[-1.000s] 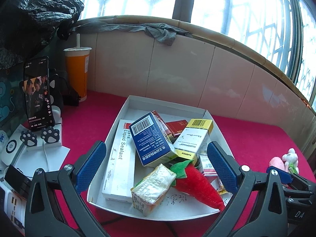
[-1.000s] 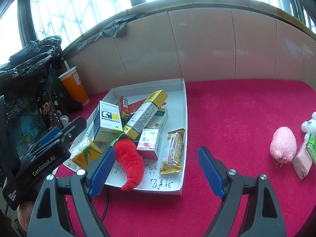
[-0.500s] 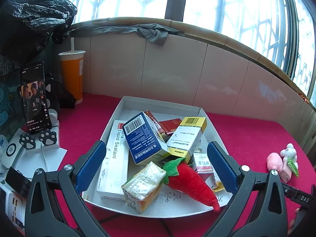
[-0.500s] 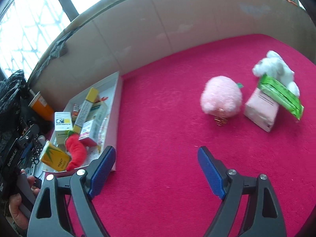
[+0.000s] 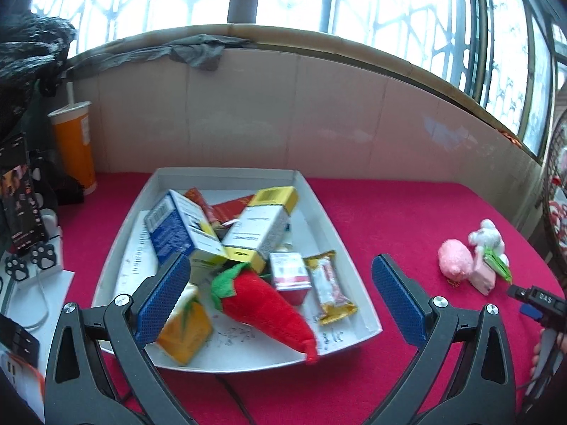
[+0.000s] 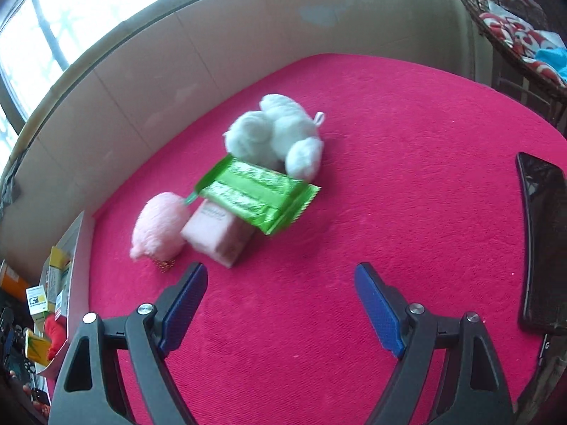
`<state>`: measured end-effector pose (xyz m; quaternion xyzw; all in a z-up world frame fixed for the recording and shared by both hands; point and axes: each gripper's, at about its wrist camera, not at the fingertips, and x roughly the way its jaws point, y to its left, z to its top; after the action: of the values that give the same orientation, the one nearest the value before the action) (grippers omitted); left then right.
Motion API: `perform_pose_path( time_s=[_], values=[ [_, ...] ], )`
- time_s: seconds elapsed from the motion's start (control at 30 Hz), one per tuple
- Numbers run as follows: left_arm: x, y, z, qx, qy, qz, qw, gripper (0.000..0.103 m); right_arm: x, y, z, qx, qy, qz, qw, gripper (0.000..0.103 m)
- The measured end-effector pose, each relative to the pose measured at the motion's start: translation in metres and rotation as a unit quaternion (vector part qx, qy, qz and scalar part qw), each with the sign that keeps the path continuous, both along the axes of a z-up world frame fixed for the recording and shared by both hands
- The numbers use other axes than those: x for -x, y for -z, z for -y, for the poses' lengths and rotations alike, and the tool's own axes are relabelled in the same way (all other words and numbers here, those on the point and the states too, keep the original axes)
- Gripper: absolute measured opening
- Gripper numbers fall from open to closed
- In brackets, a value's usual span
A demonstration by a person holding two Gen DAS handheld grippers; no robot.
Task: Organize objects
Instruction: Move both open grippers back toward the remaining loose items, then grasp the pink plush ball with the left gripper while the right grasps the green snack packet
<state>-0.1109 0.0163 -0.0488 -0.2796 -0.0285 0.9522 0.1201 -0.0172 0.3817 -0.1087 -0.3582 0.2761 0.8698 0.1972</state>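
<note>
Right wrist view, nearest first: the right gripper stands spread wide with nothing between its pads, pointing down at bare red worktop. A second ago this view faced the tray; it has since swung away to the loose cluster toward the worktop's right end. Just beyond the fingertips lies a pink box, touching a pink plush on its left. A green wrapper rests across the box's top, its far end against a white plush. A dark phone lies flat by the right edge.

Left wrist view: the left gripper is likewise spread and empty, hovering at the near edge of the white tray, on which this view has kept its aim through a small shift. In the tray, near to far: an orange carton, a red plush, a snack bar, then stacked boxes. An orange cup stands at the far left corner.

Judgement: the tray is largely filled; the four loose items remain outside it, and the right gripper is now placed to fetch one, the pink box being closest.
</note>
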Motion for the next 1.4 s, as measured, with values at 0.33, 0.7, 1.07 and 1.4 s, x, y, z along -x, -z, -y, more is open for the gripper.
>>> perform_pose_path(
  time_s=[0.33, 0.7, 1.07, 1.4],
  values=[
    [0.005, 0.019, -0.127, 0.081, 0.19, 0.068, 0.9761, 0.103, 0.026, -0.019, 0.003, -0.071, -0.045, -0.037, 0.996, 0.085],
    [0.059, 0.018, -0.201, 0.053, 0.241, 0.088, 0.9649, 0.103, 0.083, -0.021, -0.012, -0.095, -0.195, -0.025, 0.976, 0.082],
    [0.103, 0.057, -0.261, 0.072, 0.246, 0.146, 0.9554, 0.103, 0.066, -0.002, -0.02, -0.048, -0.205, -0.032, 0.977, 0.053],
    [0.112, 0.063, -0.252, 0.029, 0.261, 0.161, 0.9514, 0.054, 0.06, -0.002, -0.019, -0.028, -0.223, -0.044, 0.973, 0.04]
  ],
)
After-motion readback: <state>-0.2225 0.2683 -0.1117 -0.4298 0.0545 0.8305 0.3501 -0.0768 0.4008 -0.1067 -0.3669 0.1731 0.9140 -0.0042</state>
